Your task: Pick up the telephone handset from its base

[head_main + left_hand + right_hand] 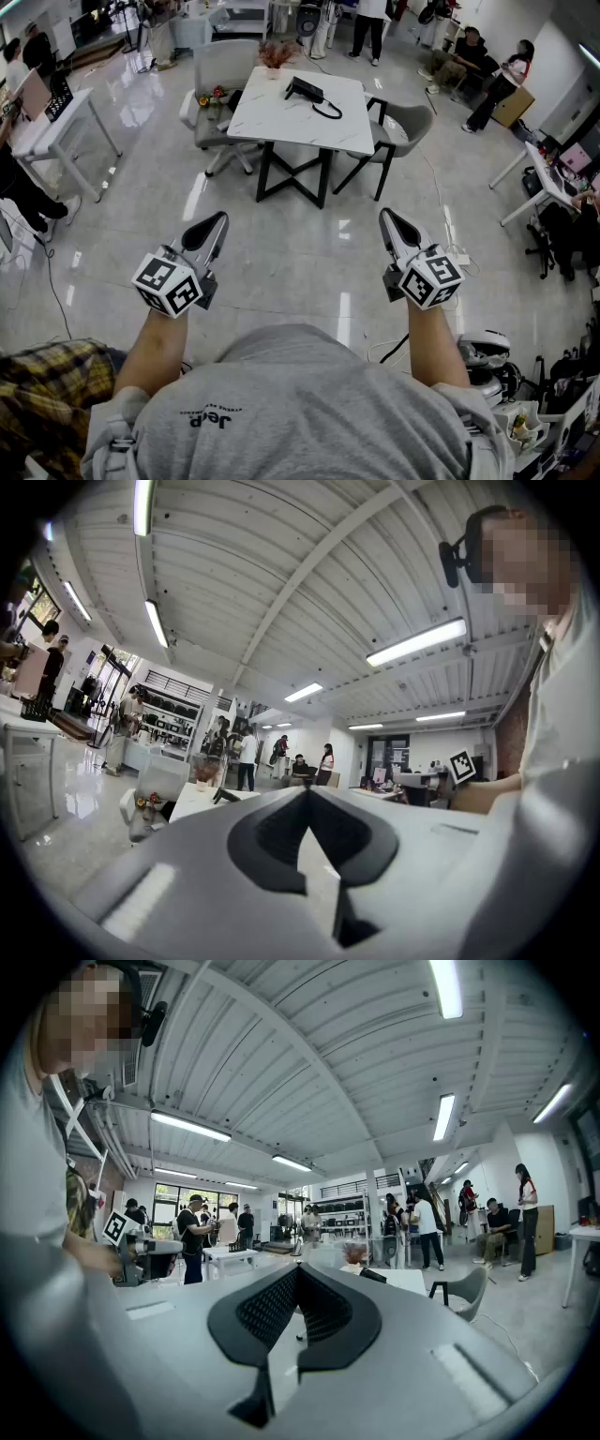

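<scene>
The black telephone (306, 91) is seen on the white table (281, 127), well apart from both grippers, its cord trailing beside it. The handset appears to lie on its base, though it is too small for certainty. The left gripper (220, 218) and right gripper (385, 216) are held over the bare floor, each with its jaws closed tip to tip on nothing. No lifted handset is shown. The scene would fit an approach to the table as well as a handset set back down.
</scene>
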